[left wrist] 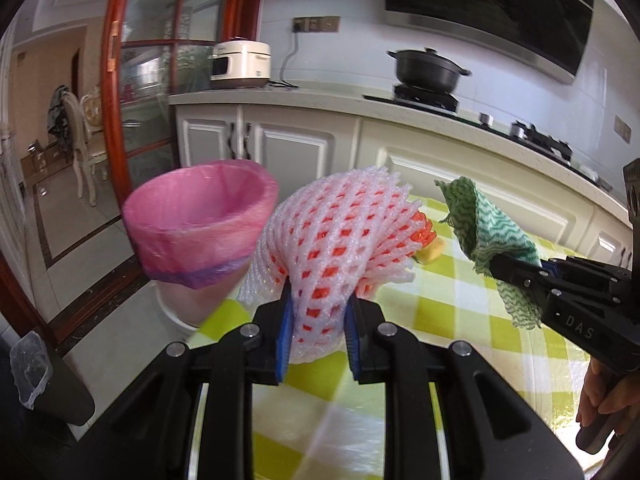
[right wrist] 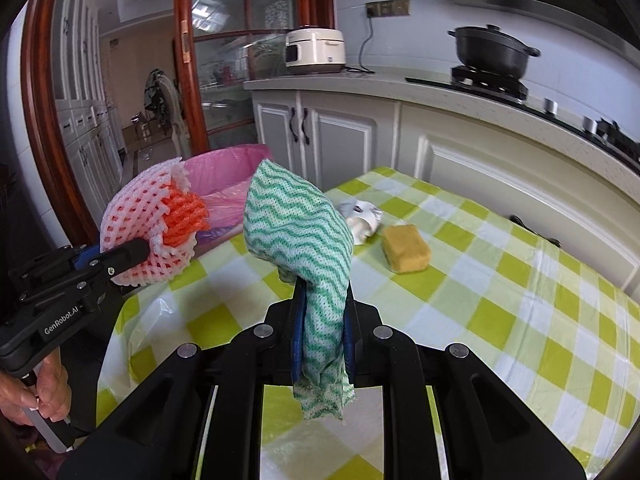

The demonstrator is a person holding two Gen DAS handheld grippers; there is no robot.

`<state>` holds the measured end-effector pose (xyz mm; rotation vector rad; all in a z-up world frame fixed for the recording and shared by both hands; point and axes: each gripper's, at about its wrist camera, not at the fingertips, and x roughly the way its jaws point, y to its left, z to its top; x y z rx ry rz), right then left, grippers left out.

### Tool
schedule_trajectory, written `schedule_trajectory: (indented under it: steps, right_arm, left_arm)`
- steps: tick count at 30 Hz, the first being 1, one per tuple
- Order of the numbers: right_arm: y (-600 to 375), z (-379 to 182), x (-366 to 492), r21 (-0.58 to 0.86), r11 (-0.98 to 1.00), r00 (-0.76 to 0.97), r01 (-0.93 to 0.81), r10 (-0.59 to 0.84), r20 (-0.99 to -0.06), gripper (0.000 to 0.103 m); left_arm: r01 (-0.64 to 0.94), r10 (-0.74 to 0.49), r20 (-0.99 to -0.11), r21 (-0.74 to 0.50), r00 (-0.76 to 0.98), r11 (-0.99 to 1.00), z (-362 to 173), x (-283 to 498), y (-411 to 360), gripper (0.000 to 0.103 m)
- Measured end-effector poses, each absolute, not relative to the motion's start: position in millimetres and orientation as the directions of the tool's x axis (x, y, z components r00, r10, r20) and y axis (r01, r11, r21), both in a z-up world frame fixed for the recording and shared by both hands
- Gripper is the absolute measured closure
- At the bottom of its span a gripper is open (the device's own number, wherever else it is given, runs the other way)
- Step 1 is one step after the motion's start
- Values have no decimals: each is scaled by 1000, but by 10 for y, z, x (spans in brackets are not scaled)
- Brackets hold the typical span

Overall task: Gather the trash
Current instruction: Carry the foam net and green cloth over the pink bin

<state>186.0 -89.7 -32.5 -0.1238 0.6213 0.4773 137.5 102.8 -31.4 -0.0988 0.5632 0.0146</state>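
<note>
1. The left gripper [left wrist: 318, 320] is clenched on a white foam net [left wrist: 340, 240] with an orange net tucked inside it; the bundle is lifted above the table edge
2. The right gripper [right wrist: 322, 320] is clamped on a green wavy-striped cloth [right wrist: 298, 232], which stands up between the blue pads [right wrist: 298, 332] and hangs down below them
3. In the left view the right gripper [left wrist: 516, 276] with its cloth [left wrist: 484, 232] shows at the right; in the right view the left gripper [right wrist: 132, 252] with the net [right wrist: 148, 224] shows at the left, so the two loads are near each other, apart
4. Under both lies the table [right wrist: 500, 300] with a green and white checked cover
5. Farther out on it sit a yellow sponge [right wrist: 406, 248] and, just beside it, a crumpled white wrapper [right wrist: 362, 218]; from the left view the net hides most of the sponge
6. Past the table's left edge stands a bin [left wrist: 200, 224] lined with a pink bag, mouth open; the net is just beside its rim in the left view
7. Behind are white cabinets [left wrist: 296, 148], a rice cooker [left wrist: 240, 64] and a black pot [left wrist: 428, 68] on the hob
</note>
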Motion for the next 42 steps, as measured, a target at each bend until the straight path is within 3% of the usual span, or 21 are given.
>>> schedule_trajectory:
  steps: [18,32,38,41,42]
  right_arm:
    - [141,-165,2570,44,775,610,-631,530,-590,87]
    - [1065,-133,3594,151,691,485,-706,629,-608,86]
    - [1335,-262,4005,200,670,435,-715,651,-623,85]
    - [1441,-423,4155,212,666,410,-715,645,-645,77]
    - [1461,-479,4198,216,667,403,-713,642,-652,67]
  left_arm:
    - [-232,153,-522,-88,839,969,-112,1660,1994,81]
    - [-305,192,-548,-122,814,945,-32,2728,2753,80]
    - [-322,182,-562,-160,807,933,-182,3143,3057,75]
    - [-342,181,-578,-182,796,922,-331,3266,3179,67]
    - [-351,179,-588,-192,789,916,-396,3293,3227,65]
